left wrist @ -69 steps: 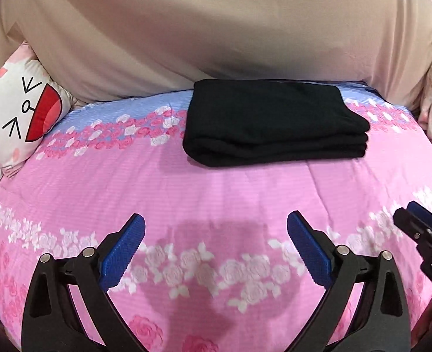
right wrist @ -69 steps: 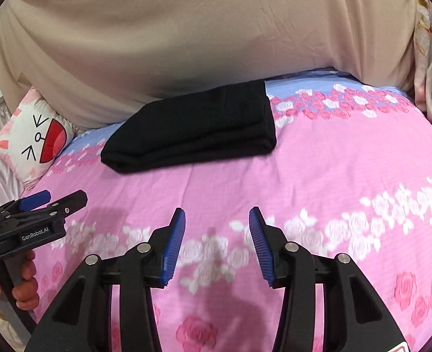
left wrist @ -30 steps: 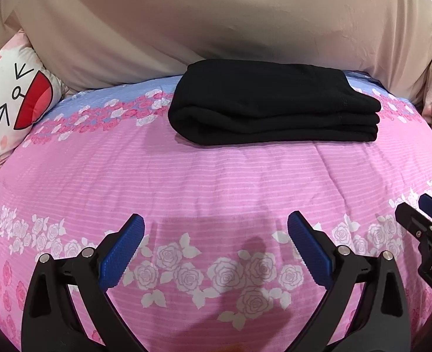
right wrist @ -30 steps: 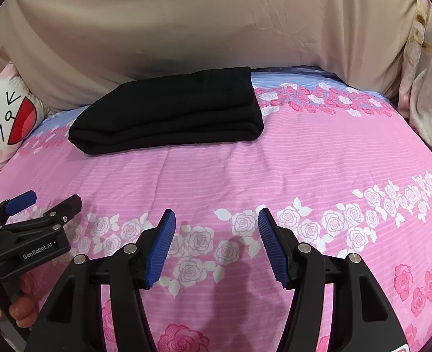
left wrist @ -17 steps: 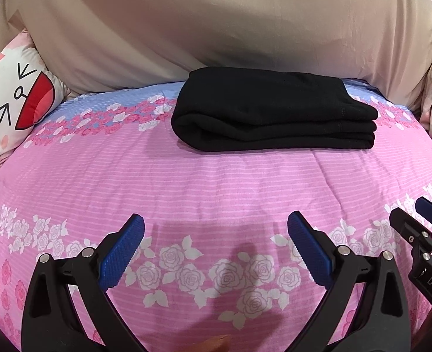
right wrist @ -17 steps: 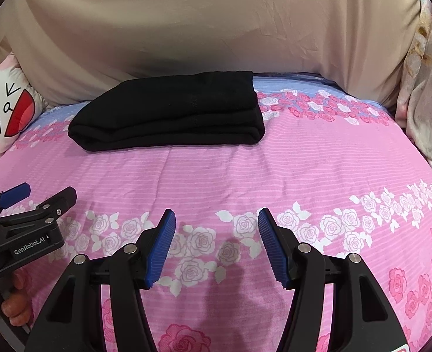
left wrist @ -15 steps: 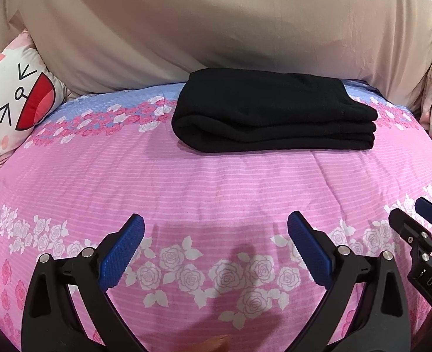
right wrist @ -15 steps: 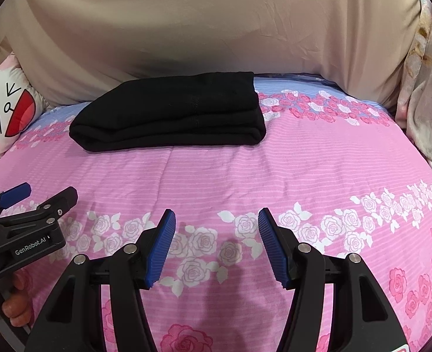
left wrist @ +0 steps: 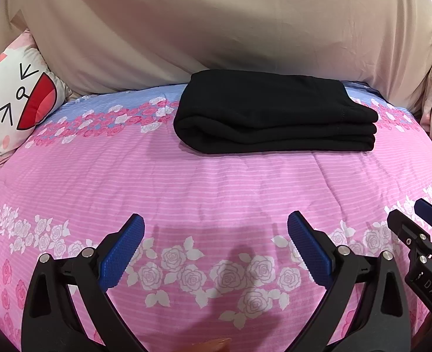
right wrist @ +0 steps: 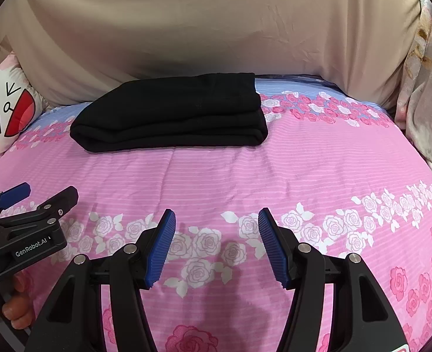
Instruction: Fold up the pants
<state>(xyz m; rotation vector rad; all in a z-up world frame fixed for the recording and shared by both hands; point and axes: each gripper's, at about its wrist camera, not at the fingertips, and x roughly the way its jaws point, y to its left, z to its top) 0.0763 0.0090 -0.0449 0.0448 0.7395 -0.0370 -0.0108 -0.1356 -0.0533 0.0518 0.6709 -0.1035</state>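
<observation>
We see the pants [left wrist: 274, 117] folded into a flat black stack on the bed [left wrist: 216, 182], lying at its far side, just in front of the beige sheet [left wrist: 216, 23] that hangs behind it. The stack's rounded fold faces the cushion [left wrist: 16, 99], which sits well off to the pants' left at the bed's edge; the layered open ends face the other way.

Our left tongs [left wrist: 216, 249] are spread wide with nothing between the blue pads [left wrist: 119, 255], held over the white rose band of the quilt, well short of the pants. Our right tongs [right wrist: 216, 243] are also released and empty, their pads [right wrist: 160, 249] apart over the same rose band, likewise well clear of the pants. Neither pair touches the stack. In the right view a few fingertips [right wrist: 16, 311] grip the left handle, low and far to the left of the pants.
</observation>
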